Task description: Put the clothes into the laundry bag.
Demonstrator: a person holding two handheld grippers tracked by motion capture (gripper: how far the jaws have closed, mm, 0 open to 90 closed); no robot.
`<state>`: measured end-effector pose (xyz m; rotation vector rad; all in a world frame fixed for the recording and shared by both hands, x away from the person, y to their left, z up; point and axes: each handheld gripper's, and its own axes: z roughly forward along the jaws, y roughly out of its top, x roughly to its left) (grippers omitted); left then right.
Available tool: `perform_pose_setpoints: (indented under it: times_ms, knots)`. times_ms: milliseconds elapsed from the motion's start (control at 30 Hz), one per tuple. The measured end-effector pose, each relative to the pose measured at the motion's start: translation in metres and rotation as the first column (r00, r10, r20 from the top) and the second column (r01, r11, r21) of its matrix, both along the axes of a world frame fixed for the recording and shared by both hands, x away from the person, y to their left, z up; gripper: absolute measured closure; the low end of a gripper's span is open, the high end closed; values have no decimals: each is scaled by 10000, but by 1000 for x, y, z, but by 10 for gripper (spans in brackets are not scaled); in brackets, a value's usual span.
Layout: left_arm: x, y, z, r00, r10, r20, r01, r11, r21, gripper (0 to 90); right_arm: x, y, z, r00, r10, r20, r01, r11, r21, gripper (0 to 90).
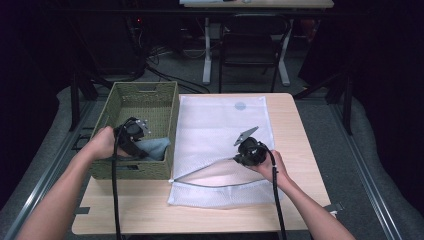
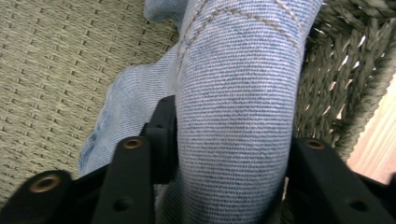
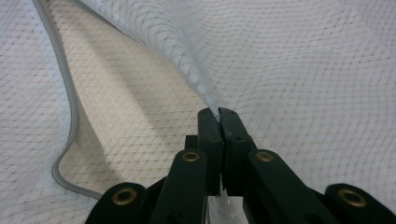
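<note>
Denim garment (image 2: 233,130) sits in the near right corner of the woven basket (image 1: 165,100), at the table's (image 1: 295,130) left side. Left gripper (image 1: 134,142) is down in the basket, jaws clamped on a thick fold of the denim. White mesh laundry bag (image 1: 220,125) lies flat just right of the basket, zipper (image 3: 65,121) open along its near edge. Right gripper (image 3: 218,116) pinches the bag's upper mesh layer, jaws nearly together, lifting the opening.

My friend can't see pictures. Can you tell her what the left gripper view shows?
The left gripper has its two black jaws closed around a roll of light blue denim cloth. It is inside a green woven basket, and a bit of wooden table peeks past the basket's side.
</note>
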<state>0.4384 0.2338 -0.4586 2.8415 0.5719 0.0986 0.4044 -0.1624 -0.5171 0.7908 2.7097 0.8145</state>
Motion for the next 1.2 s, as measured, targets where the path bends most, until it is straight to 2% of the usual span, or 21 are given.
perform_pose_setpoints:
  times_ms: [200, 400, 500, 567, 600, 633, 733, 800, 900, 1000, 1200]
  knots:
    - [0, 1, 1, 9999, 66, 113, -64, 9999, -101, 668, 0, 0, 0, 10000, 19, 22, -19, 10000, 2, 888]
    - [1, 1, 4, 9997, 95, 223, -96, 10000, 10, 684, 0, -1, 1, 9999, 74, 79, -74, 10000, -18, 888]
    - [2, 1, 4, 9999, 144, 75, -144, 9999, -2, 683, 0, -1, 1, 9999, 92, 87, -92, 10000, 4, 888]
    - [2, 1, 4, 9999, 125, 18, -125, 9999, 9, 656, 0, -1, 1, 9999, 82, 70, -82, 10000, -5, 888]
    - [4, 1, 3, 9999, 142, -83, -142, 9999, -19, 599, 0, -1, 0, 9999, 95, 81, -95, 10000, 0, 888]
    - [6, 0, 3, 9996, 227, -185, -228, 9997, -28, 599, 0, -1, 0, 9999, 95, 81, -95, 10000, 0, 888]
    - [10, -1, -2, 9984, 439, -361, -438, 9990, 30, 469, -1, -1, 1, 9999, 97, 108, -97, 10000, -11, 888]
    - [11, -1, -4, 9979, 391, -518, -387, 9992, 89, 457, -1, -1, 1, 9999, 89, 116, -89, 10000, 4, 888]
    - [10, -1, -6, 9981, 405, -469, -407, 9992, -34, 554, -1, -1, 1, 9999, 93, 134, -93, 10000, 4, 888]
    - [9, -1, -5, 9986, 395, -345, -394, 9992, 26, 651, -1, -1, 2, 9998, 92, 147, -92, 10000, 12, 888]
    - [8, 1, 0, 9987, 505, -100, -504, 9987, 54, 693, -1, -1, 2, 9999, 89, 134, -90, 10000, 32, 888]
